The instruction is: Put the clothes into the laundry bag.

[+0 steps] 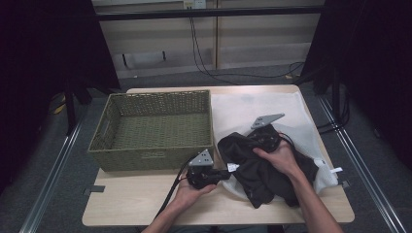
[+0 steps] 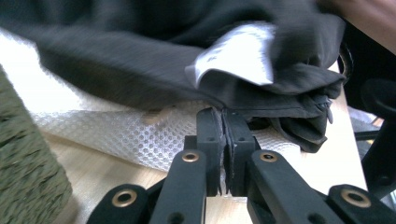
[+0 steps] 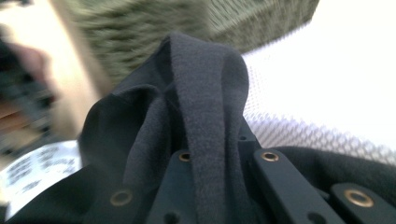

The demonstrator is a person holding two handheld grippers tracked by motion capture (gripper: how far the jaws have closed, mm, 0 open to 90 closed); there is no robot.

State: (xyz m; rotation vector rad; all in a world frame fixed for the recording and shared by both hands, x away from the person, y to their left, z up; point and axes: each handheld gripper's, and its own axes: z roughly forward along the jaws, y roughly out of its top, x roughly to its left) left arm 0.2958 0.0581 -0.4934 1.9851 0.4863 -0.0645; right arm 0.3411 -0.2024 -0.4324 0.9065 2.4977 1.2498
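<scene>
Left gripper (image 2: 223,140): jaws pressed together on the lower edge of the black garment (image 1: 265,167), close under its white label (image 2: 238,53).
Right gripper (image 1: 265,136): a fold of the dark cloth is draped over the jaws and hides them; whether they are apart or together cannot be told.
Black garment: crumpled in a heap on white mesh netting (image 1: 301,114) in the table's (image 1: 145,204) right half, near the front edge.
Wicker basket (image 1: 158,158): left half, beside the garment.
</scene>
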